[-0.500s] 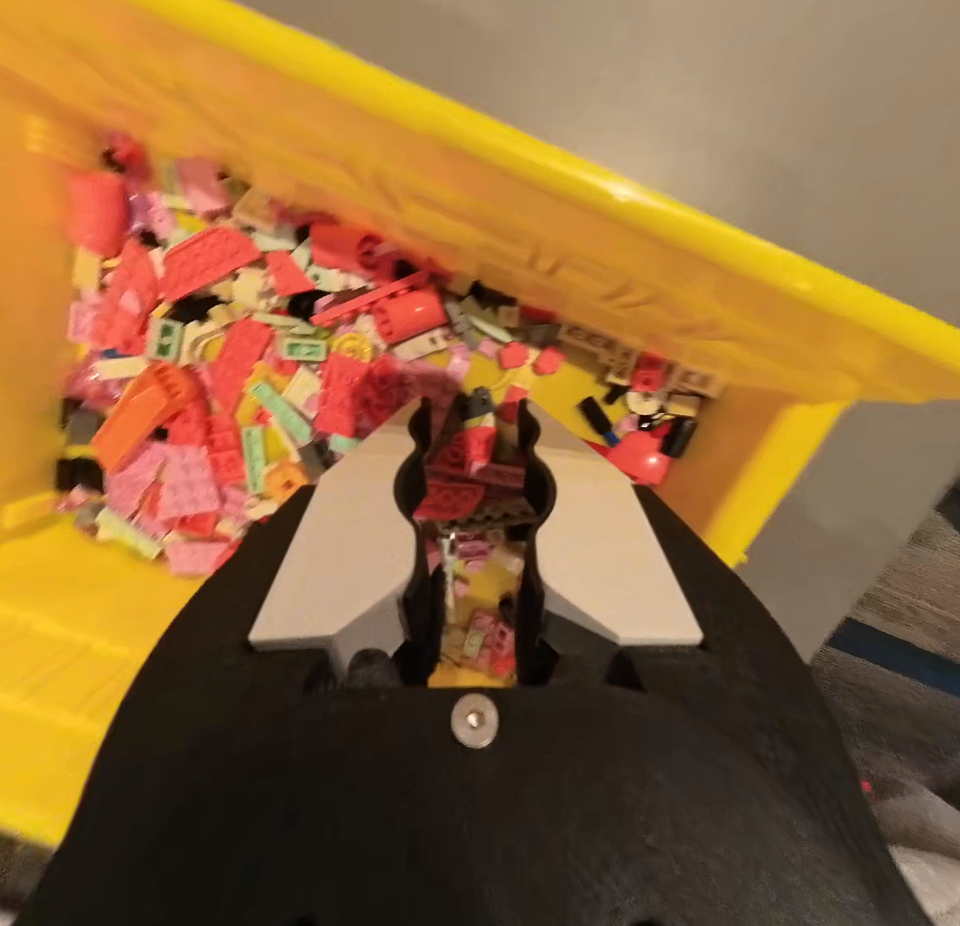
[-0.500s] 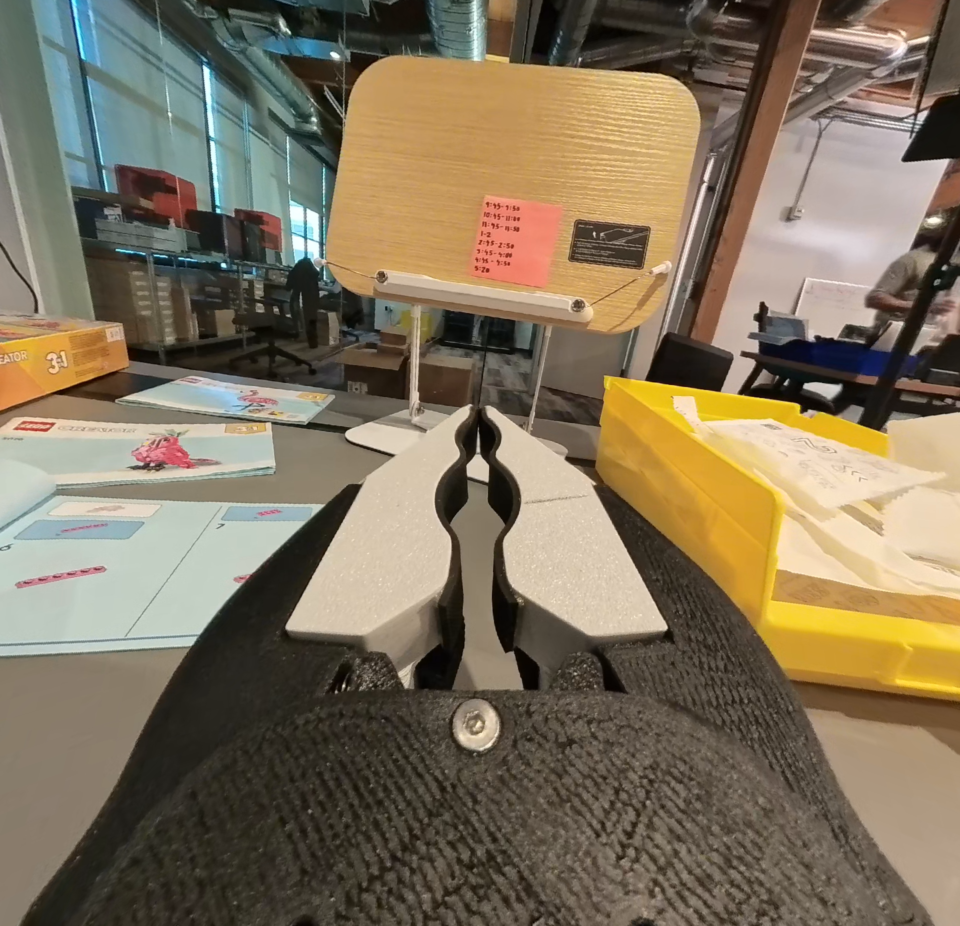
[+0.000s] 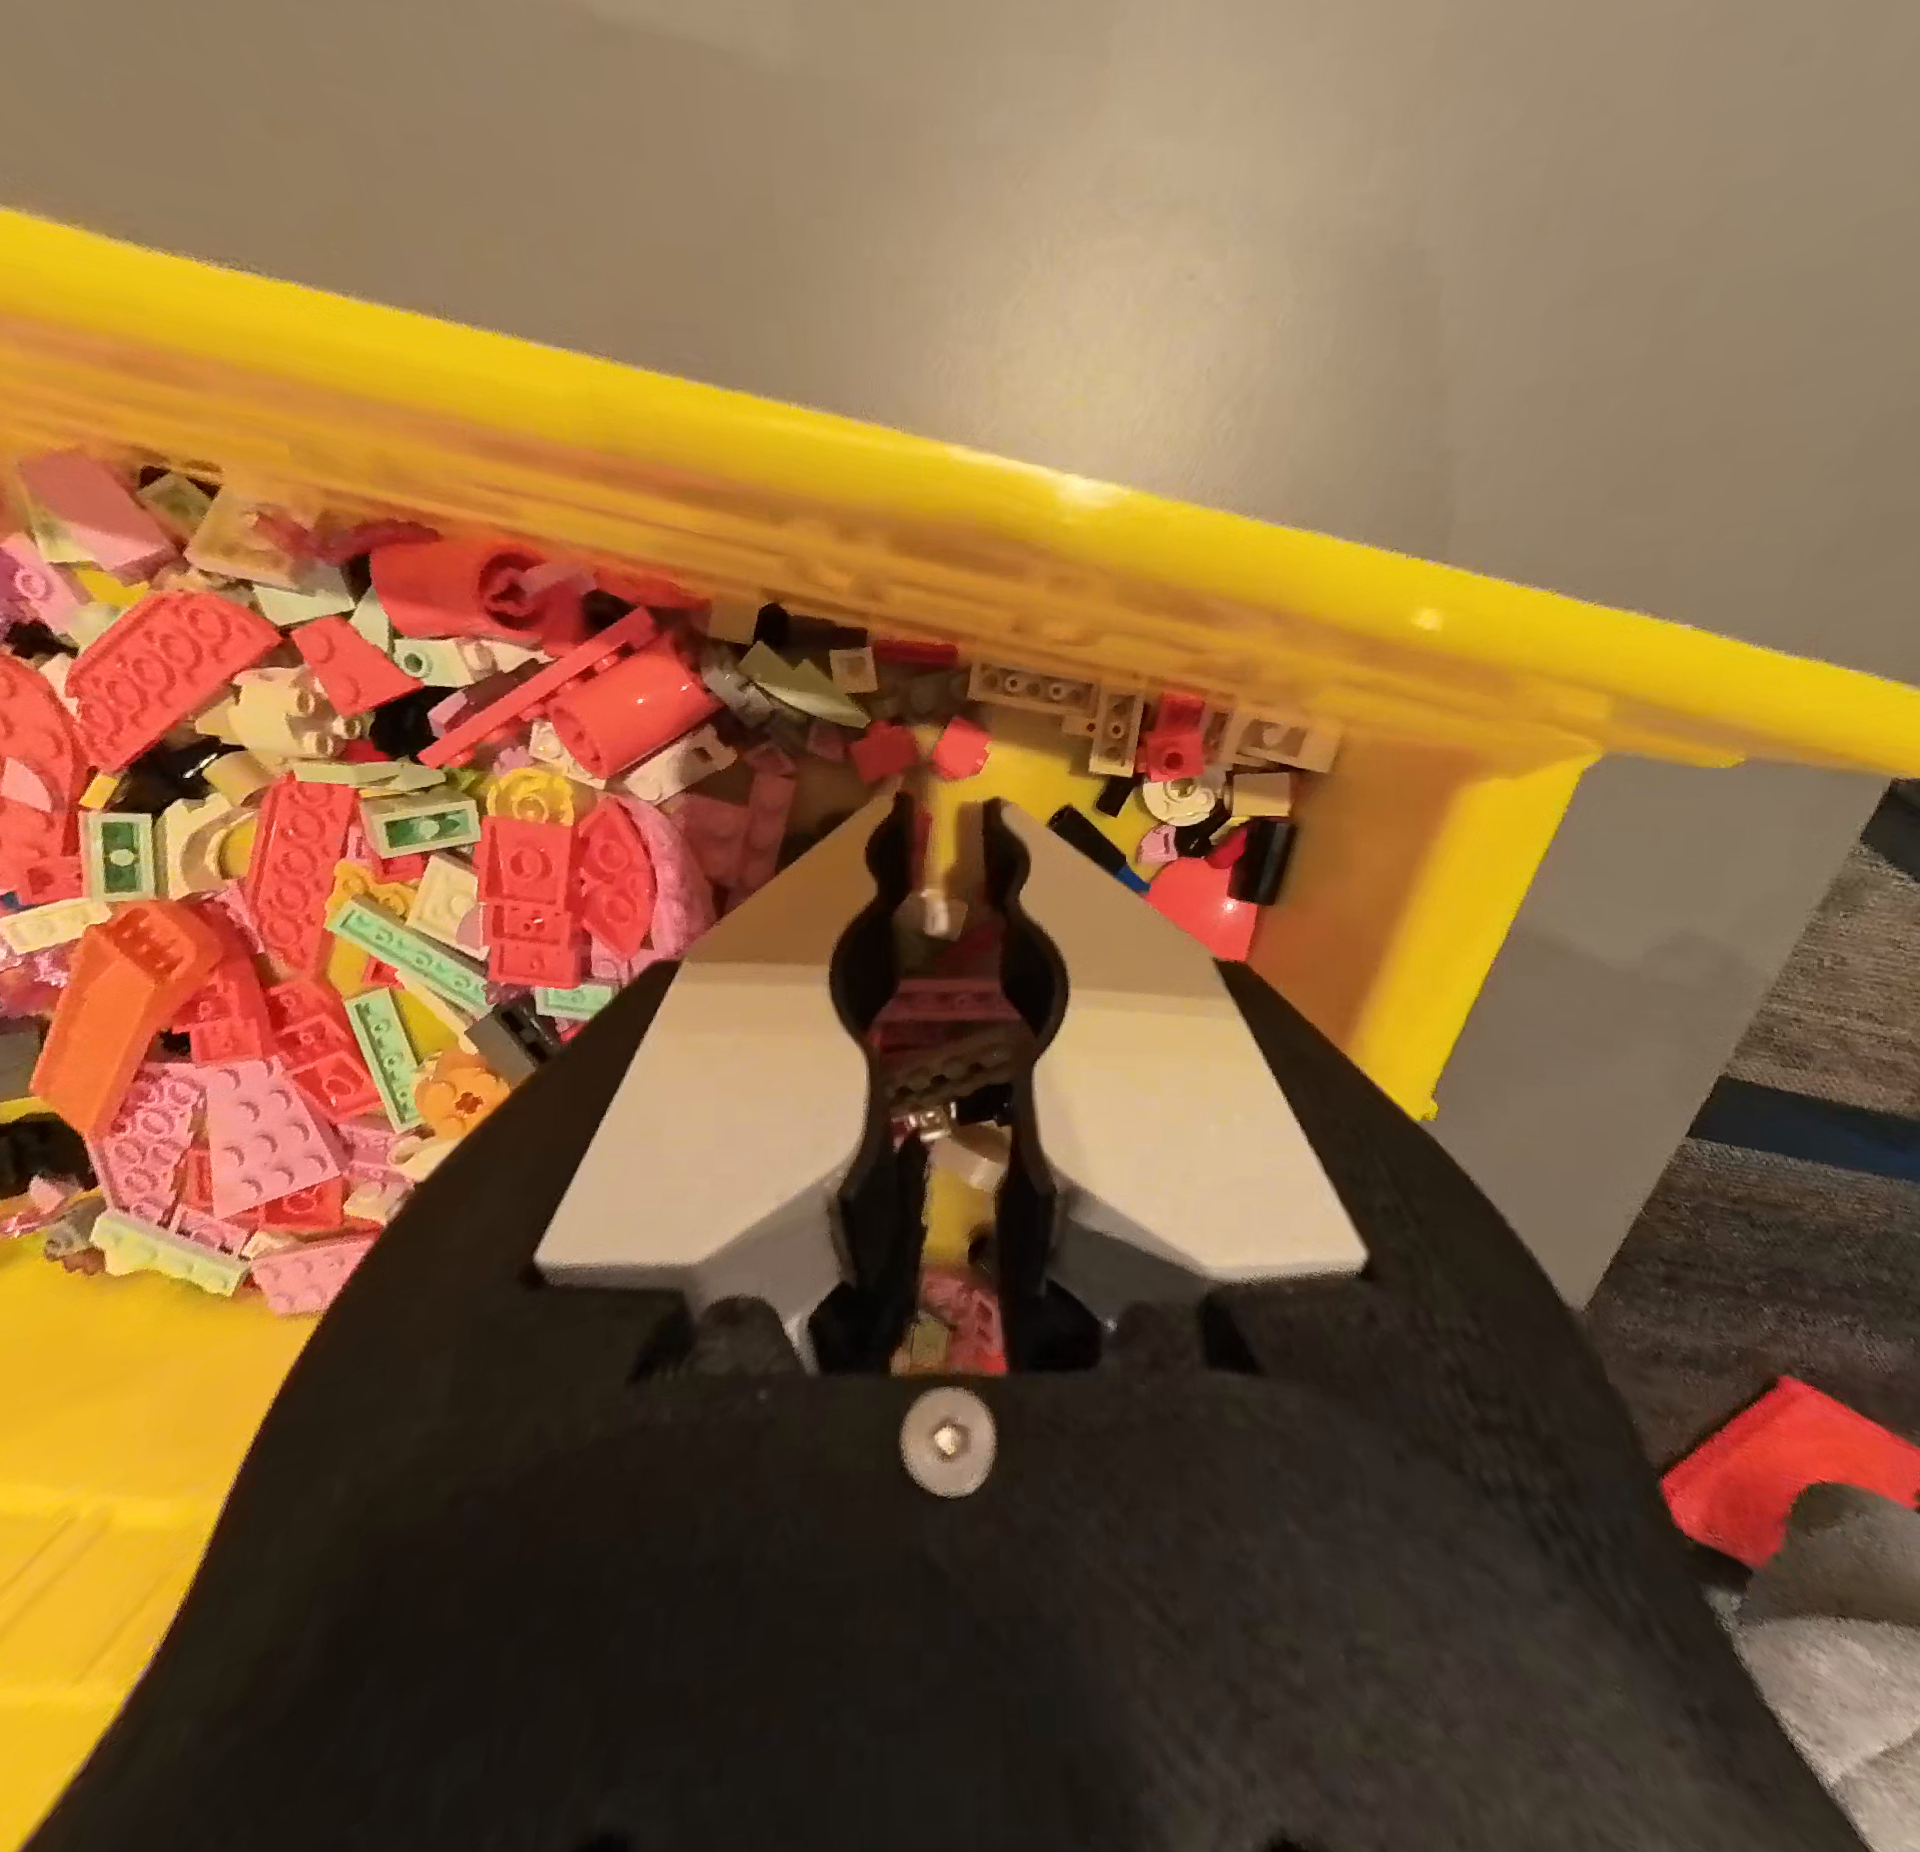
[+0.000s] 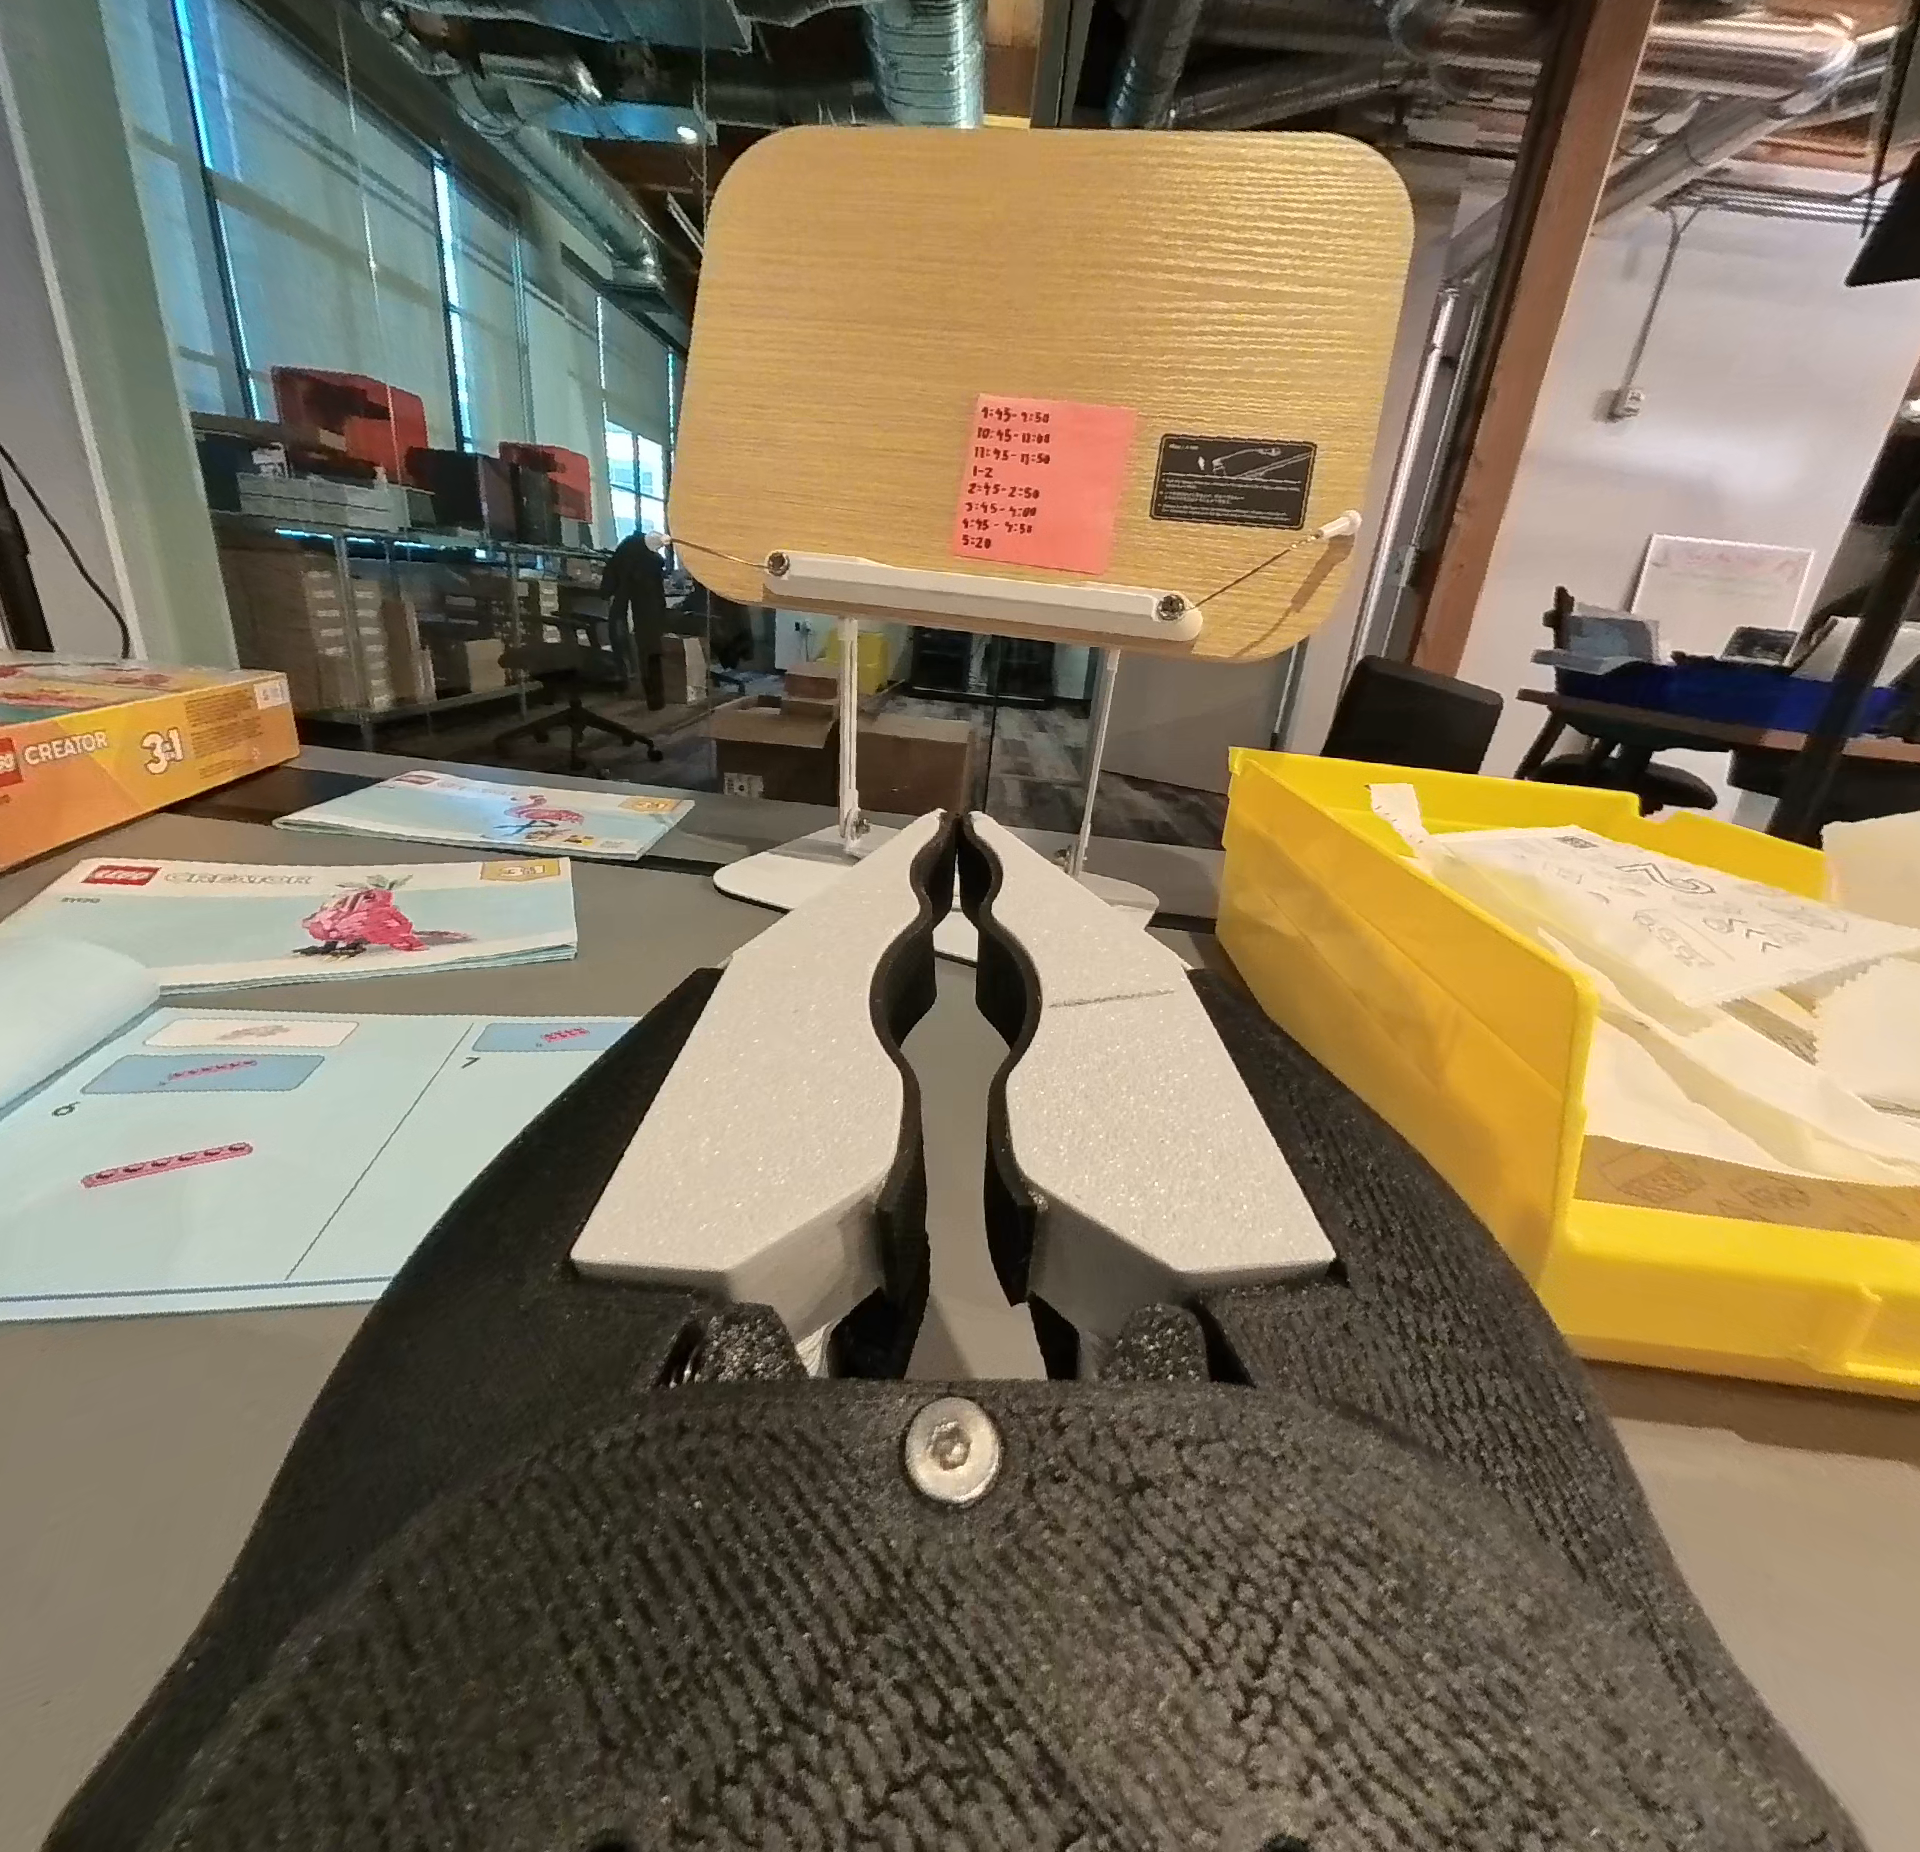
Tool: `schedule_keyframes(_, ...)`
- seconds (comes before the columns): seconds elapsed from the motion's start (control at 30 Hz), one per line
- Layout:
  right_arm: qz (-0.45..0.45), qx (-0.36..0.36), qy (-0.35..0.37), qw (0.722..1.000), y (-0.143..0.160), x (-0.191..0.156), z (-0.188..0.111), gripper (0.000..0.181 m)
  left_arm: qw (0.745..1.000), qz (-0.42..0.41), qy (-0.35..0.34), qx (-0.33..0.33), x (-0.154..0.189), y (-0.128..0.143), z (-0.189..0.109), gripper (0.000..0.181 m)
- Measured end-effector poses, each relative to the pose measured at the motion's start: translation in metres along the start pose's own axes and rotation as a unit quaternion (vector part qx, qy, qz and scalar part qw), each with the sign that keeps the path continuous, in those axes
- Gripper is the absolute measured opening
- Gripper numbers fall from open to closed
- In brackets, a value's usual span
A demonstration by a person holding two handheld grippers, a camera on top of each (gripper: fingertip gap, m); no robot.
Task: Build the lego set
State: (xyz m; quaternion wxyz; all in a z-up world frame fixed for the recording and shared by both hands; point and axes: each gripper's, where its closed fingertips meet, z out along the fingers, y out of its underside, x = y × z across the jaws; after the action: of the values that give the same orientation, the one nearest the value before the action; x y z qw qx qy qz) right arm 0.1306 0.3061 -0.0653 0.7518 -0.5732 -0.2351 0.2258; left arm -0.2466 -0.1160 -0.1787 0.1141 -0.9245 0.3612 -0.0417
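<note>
The left hand-held gripper [image 3: 940,815] hangs over the yellow bin [image 3: 1039,555], and its jaws are clamped on a small lego assembly [image 3: 940,1023] of dark red and dark grey plates, held in the rounded hollow between the fingers with a pale stud-like part at its front end. Below it the loose lego pieces [image 3: 343,867] lie in a heap on the bin floor, mostly toward the left side; they are red, pink, mint green, cream and black, and an orange brick [image 3: 120,1002] lies at the left edge. These parts are probably very light, hard and smooth, so they can slip or rotate if they are pinched on a sloped face, and the small assembly may come apart if it is squeezed across its joints. It seems safer to hold it on the flat parallel sides of the plates, as the jaws do now. The right hand-held gripper [image 4: 956,826] has its jaws together and holds nothing; it points over the grey bench [image 4: 208,1439] toward a wooden book stand [image 4: 1039,348]. An open instruction booklet [image 4: 260,1127] lies at its left and a second yellow bin [image 4: 1403,1023] with paper bags at its right
</note>
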Motion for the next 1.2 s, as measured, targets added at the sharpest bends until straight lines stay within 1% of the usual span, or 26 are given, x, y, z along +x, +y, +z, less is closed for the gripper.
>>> schedule_keyframes(0.13, 0.008, 0.001, -0.002, 1.0, 0.0, 0.0, 0.0, 0.0, 1.0, 0.002, -0.018, -0.008, -0.007, 0.004, -0.001, 0.019)
schedule_keyframes(0.3, 0.015, 0.002, -0.002, 1.0, 0.0, 0.002, 0.0, 0.0, 1.0, -0.009, -0.011, -0.006, -0.006, 0.005, -0.002, 0.025)
schedule_keyframes(0.43, 0.023, 0.003, -0.004, 1.0, 0.0, 0.002, 0.0, 0.0, 1.0, -0.003, -0.02, -0.016, -0.009, 0.007, -0.001, 0.028)
schedule_keyframes(0.57, 0.031, 0.004, -0.004, 0.999, 0.0, 0.003, 0.0, 0.0, 1.0, 0.007, -0.008, -0.017, -0.002, 0.002, 0.0, 0.028)
schedule_keyframes(0.73, 0.04, 0.006, -0.003, 0.999, 0.0, 0.005, 0.0, 0.0, 1.0, 0.007, 0.002, -0.021, 0.002, 0.003, 0.0, 0.026)
schedule_keyframes(0.97, 0.059, 0.008, -0.003, 0.998, 0.0, 0.008, 0.0, 0.0, 0.999, 0.007, -0.013, -0.049, -0.002, 0.013, 0.004, 0.025)
schedule_keyframes(1.03, 0.062, 0.009, -0.003, 0.998, 0.0, 0.008, -0.001, 0.0, 0.999, 0.009, -0.014, -0.047, -0.002, 0.012, 0.004, 0.023)
schedule_keyframes(1.2, 0.064, 0.009, -0.004, 0.998, 0.0, 0.008, -0.001, 0.0, 0.999, 0.01, -0.013, -0.047, 0.0, 0.01, 0.005, 0.011)
